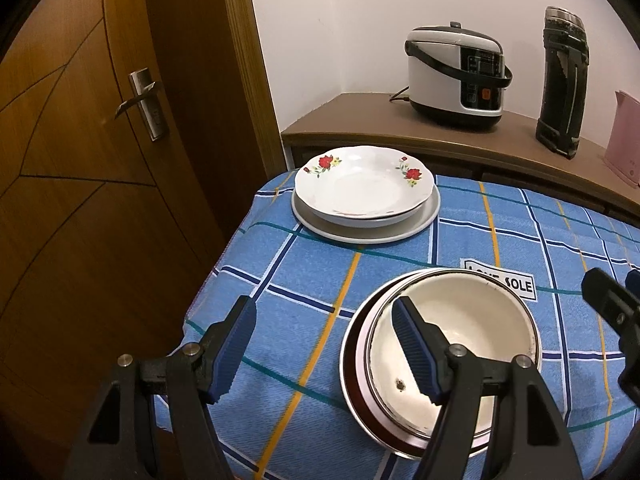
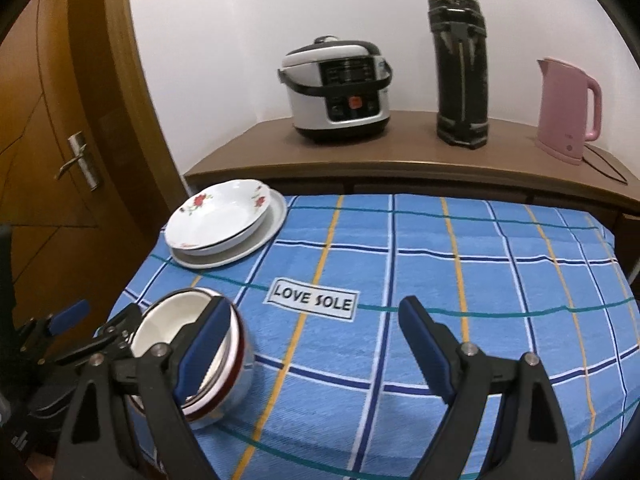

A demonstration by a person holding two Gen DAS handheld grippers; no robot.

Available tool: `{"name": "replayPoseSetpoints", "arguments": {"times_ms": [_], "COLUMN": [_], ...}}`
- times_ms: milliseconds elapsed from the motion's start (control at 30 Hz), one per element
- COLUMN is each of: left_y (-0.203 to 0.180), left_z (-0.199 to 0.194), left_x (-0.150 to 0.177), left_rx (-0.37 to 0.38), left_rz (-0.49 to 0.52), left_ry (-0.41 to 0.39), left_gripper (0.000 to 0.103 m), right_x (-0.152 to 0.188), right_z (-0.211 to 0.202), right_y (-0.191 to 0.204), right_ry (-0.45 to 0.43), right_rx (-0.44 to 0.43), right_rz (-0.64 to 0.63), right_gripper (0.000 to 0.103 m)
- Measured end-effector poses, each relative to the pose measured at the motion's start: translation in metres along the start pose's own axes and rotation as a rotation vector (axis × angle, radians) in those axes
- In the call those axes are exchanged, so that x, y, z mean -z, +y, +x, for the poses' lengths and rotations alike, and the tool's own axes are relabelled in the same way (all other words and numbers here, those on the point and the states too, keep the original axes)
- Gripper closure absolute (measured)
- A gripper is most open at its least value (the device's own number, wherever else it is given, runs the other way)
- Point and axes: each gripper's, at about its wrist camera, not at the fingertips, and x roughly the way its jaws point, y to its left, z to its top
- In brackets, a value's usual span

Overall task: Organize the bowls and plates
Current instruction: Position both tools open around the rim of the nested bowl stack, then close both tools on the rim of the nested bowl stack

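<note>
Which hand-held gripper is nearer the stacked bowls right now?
Left. The left hand-held gripper hangs open over the stacked bowls, one finger above the rim. The right hand-held gripper stands open beside them.

wall [image 2: 240,20] white | wood door [image 1: 80,160] left | brown sideboard [image 2: 248,148] behind blue-check tbl cloth [image 2: 460,280]

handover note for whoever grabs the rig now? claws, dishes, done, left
Left claw: open, empty, one finger over the bowls' rim.
Right claw: open, empty, over bare cloth right of the bowls.
Bowls: nested, near left part of the table.
Plates: flowered plate on a plain one, far left corner.
Done: both stacks look made.
Left: probably little; maybe check stacks, not clear from here.
</note>
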Motion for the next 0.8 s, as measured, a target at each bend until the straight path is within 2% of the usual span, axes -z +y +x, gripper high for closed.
{"name": "replayPoseSetpoints", "arguments": {"times_ms": [567, 667, 800], "left_y": [0.003, 0.003, 0.013], "left_z": [0.000, 0.000, 0.003], "left_x": [0.001, 0.000, -0.002], "left_rx": [0.019, 0.026, 0.087], "left_rz": [-0.001, 0.003, -0.031], "left_ry": [0.005, 0.004, 0.031], "left_gripper": [0.031, 0.031, 0.031], "right_x": [0.001, 0.001, 0.000], "right_z": [0.001, 0.000, 0.000], "right_y": [0.003, 0.001, 0.000], "right_ry": [0.012, 0.022, 0.047], "right_rx": [0.016, -0.056, -0.136], "right_rz": [-0.017, 0.013, 0.038], "right_gripper": [0.015, 0.015, 0.015]}}
